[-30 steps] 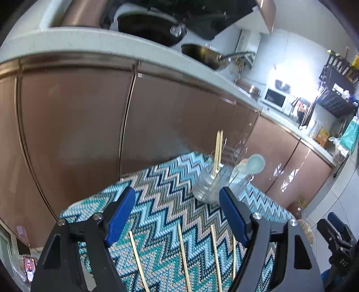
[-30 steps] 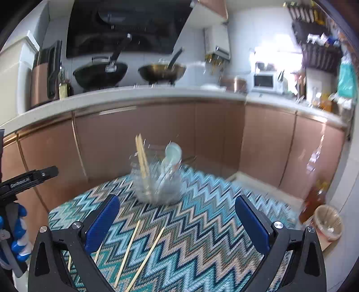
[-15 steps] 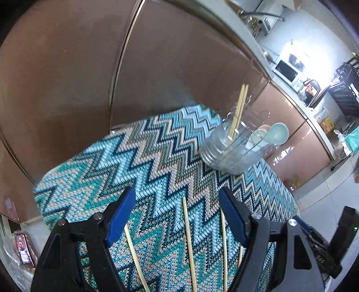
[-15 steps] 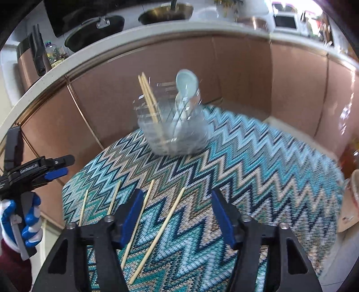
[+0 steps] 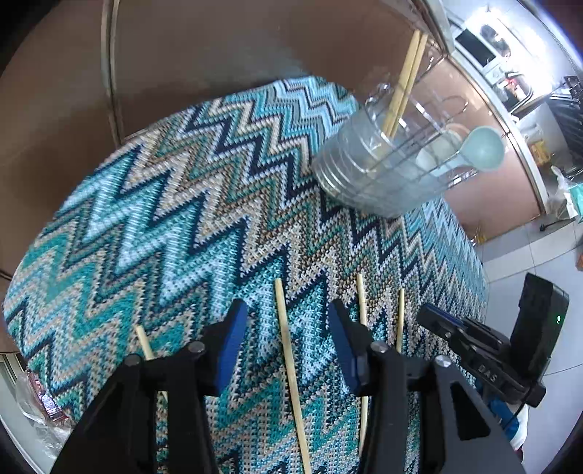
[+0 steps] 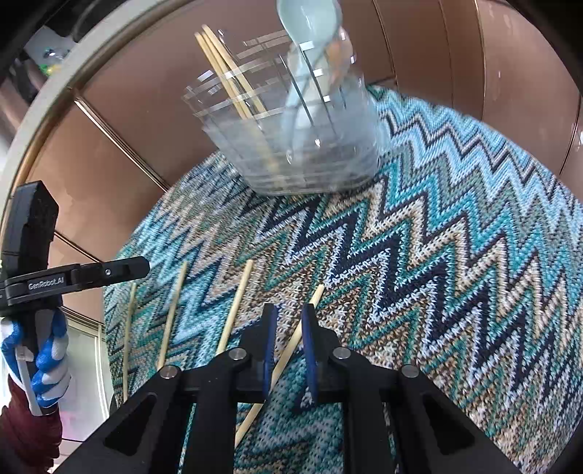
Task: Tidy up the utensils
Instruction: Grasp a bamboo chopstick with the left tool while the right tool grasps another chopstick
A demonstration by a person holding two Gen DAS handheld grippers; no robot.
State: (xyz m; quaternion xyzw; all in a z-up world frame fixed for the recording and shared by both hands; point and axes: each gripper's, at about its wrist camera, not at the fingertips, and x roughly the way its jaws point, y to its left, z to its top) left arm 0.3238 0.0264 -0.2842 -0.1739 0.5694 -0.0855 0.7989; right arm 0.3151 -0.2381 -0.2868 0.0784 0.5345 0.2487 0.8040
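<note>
Item: clear plastic utensil holder (image 6: 291, 146), standing on the zigzag-knit cloth (image 6: 455, 237), taken as landmark.

Stowed in the holder: chopsticks, two or three (image 6: 233, 87), leaning at its left side; one pale blue-green spoon (image 6: 309, 22), bowl uppermost, at its right side. A second, whitish spoon (image 5: 437, 146) seems to sit beside it in the left wrist view.

Loose, lying flat on the cloth well short of the holder, camera side: four chopsticks, roughly side by side.

Right gripper (image 6: 288, 335): low over the cloth, jaws narrowed almost together around the rightmost chopstick (image 6: 302, 321); whether the pads already pinch it cannot be told.

Left gripper (image 5: 286, 342): jaws apart, straddling another loose chopstick (image 5: 288, 357), not touching it.

Progress, as judged: partly done. Four chopsticks remain to be lifted and dropped into the holder's chopstick side; two pickups appear to be starting.
</note>
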